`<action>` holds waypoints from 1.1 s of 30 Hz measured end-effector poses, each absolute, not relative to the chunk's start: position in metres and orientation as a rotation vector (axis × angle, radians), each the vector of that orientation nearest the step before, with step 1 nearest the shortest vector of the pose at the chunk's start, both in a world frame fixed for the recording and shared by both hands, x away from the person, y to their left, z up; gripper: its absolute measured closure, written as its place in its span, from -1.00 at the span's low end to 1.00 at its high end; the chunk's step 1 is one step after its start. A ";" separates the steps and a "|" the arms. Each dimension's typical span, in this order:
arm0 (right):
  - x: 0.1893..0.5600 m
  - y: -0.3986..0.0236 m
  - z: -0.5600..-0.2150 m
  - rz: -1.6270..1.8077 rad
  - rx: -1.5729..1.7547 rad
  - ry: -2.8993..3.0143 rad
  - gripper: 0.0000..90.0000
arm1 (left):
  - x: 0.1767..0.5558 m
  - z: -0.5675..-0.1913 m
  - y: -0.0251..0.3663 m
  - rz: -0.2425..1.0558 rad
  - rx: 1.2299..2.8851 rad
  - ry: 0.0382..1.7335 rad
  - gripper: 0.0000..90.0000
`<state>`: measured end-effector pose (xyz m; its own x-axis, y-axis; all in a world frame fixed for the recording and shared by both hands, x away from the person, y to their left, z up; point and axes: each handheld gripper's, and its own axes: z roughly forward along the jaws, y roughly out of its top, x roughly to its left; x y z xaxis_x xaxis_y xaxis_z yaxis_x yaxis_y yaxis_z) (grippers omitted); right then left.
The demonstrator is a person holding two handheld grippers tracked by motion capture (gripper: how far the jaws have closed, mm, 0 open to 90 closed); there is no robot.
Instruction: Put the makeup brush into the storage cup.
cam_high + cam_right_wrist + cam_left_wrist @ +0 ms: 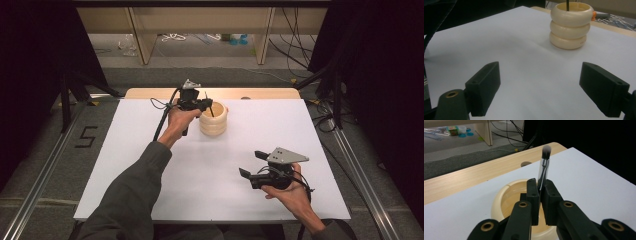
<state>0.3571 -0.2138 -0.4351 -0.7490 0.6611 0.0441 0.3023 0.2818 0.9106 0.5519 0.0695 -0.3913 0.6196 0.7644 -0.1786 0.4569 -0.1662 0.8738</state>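
A cream holder (213,119) made of three stacked rings stands on the white table top (150,165), behind the middle. My left gripper (205,104) hangs over its left rim, shut on a thin makeup brush (211,108). In the left gripper view the brush (544,165) points bristles up between the closed pads, its lower end over the holder's mouth (514,197). My right gripper (252,163) rests low near the front right, jaws wide apart with nothing between them. The right gripper view has the holder (570,25) ahead, a dark brush handle (567,5) rising from it.
A bare wooden strip (250,93) runs along the table's far edge, with a small round hole (525,164) in it. Metal rails flank the table. Cables and small items lie on the floor beyond. Dark curtains close both sides.
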 end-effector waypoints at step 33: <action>0.356 -0.214 -0.435 1.427 0.888 2.222 -0.60 | 0.528 -0.370 0.090 0.391 1.802 1.019 -0.36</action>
